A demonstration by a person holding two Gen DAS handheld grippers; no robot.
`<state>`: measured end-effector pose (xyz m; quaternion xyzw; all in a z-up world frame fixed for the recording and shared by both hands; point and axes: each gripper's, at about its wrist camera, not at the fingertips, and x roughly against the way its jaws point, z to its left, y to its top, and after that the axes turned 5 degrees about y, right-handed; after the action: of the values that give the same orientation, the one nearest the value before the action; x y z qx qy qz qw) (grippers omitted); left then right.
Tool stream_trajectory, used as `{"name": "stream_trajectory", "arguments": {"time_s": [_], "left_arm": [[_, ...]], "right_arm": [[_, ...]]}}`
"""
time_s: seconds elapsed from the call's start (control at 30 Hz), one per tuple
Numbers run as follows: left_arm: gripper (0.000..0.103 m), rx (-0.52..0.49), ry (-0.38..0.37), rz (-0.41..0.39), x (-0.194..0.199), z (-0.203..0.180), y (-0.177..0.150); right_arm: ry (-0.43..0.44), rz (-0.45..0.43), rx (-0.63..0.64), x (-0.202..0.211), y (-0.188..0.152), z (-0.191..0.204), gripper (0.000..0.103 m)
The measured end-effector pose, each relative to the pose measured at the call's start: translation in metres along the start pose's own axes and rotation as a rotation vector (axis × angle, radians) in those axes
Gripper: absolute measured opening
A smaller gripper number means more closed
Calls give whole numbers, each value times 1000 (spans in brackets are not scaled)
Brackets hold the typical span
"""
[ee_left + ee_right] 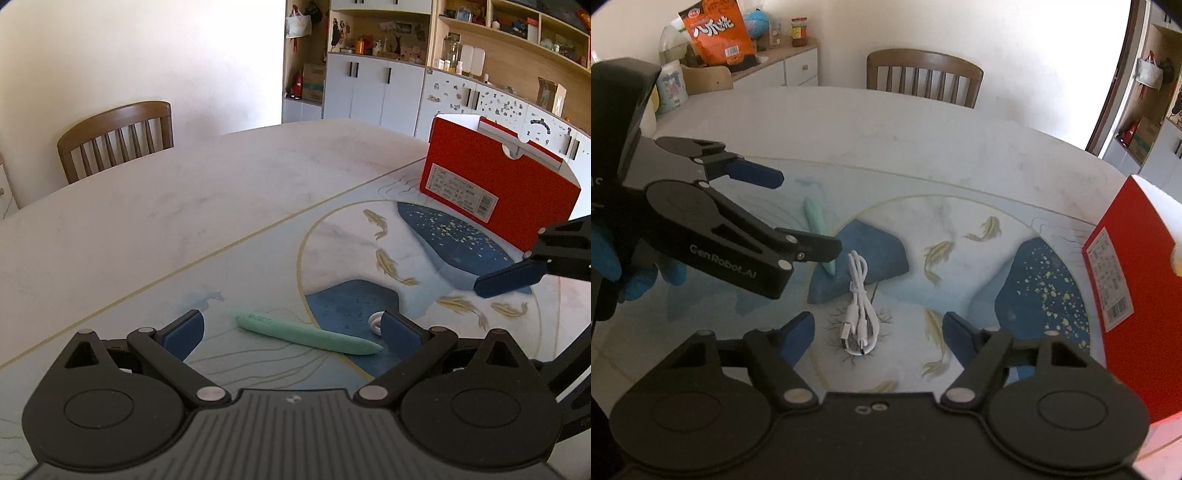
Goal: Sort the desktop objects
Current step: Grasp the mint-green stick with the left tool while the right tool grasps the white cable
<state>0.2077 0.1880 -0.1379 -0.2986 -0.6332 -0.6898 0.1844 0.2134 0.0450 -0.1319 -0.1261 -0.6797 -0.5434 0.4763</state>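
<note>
A mint-green pen (306,334) lies on the patterned table mat between the fingers of my left gripper (291,332), which is open and touches nothing. In the right wrist view the pen (816,218) shows under the left gripper (809,213), held by a blue-gloved hand (605,258). A coiled white cable (858,299) lies just ahead of my right gripper (879,338), whose jaws stand open either side of its near end. A loop of the cable (376,323) peeks out beside the left gripper's right finger. The red box (498,184) stands open-topped at the right.
The red box (1137,295) rises close to the right gripper's right side. A wooden chair (923,75) stands at the table's far edge. A cabinet with an orange snack bag (716,29) is at the far left; shelves and cupboards (388,85) line the back wall.
</note>
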Motion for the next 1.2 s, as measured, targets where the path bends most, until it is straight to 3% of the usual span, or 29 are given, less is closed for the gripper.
{"name": "stream_trajectory", "arguments": {"time_s": [0.17,0.4,0.87,1.2], "left_arm": [[102,-3,-10,0,-7,0,-2],[102,1,-20,10,-14,2,-6],[102,-126,-69,-10,-20,-6,-5],[102,-207,-183,1,-28,8,2]], "right_arm": [[8,22,-12,-9,-1,0,62],[40,8,-19,-12,0,-6,60],[64,-11,-30,-8,-3,-15,24],[59,-7,-25,-7,-3,-16,26]]}}
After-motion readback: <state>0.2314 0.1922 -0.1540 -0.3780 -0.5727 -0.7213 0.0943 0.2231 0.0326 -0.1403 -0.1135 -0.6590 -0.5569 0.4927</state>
